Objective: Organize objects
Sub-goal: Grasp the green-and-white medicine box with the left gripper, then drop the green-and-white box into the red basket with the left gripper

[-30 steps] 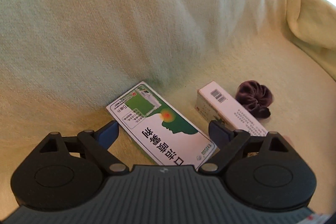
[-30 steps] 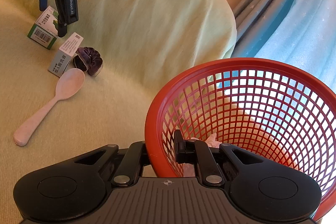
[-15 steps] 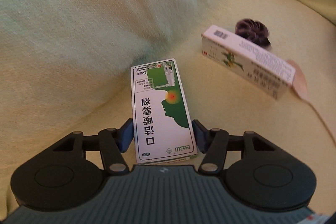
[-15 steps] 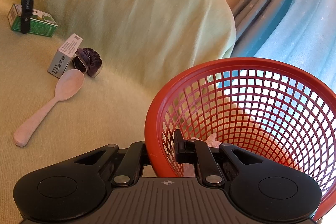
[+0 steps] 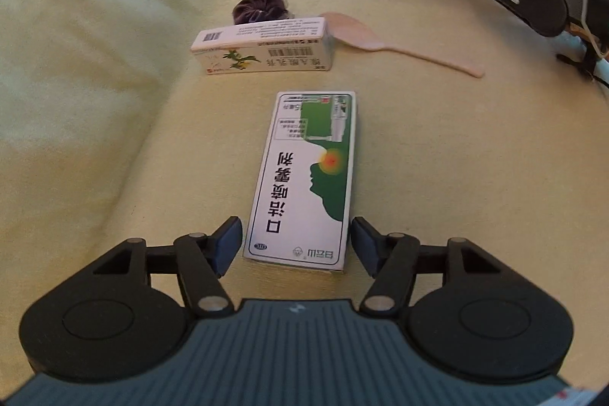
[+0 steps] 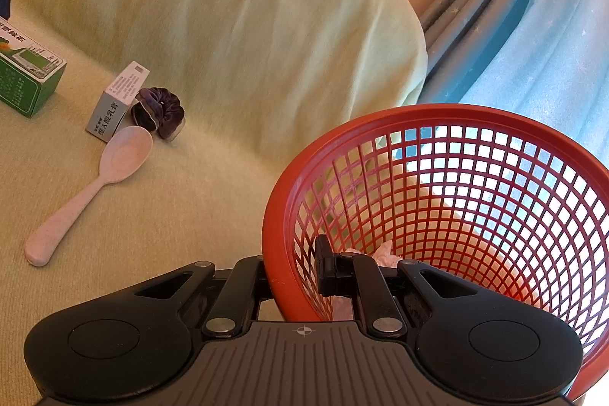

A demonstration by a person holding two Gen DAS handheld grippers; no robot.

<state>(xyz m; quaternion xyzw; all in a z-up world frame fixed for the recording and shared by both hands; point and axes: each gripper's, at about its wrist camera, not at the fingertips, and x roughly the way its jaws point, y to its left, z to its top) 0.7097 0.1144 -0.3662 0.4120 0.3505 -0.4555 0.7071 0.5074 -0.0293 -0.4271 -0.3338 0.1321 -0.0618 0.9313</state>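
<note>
Jaws of your left gripper (image 5: 296, 246) are opening astride the green box (image 5: 304, 177), gripping nothing (right gripper (image 6: 293, 273) clamps the basket (image 6: 437, 117) rim); lift now and you leave it behind.

Left tool (image 5: 296, 246) jaws opening, right tool (image 6: 293, 273) clamped.

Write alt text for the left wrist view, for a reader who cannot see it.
The left gripper straddles the near end of a green and white box lying flat on a pale yellow sofa cover, its jaws opening with small gaps either side. Beyond lie a white box, a purple scrunchie and a pink spoon.
</note>
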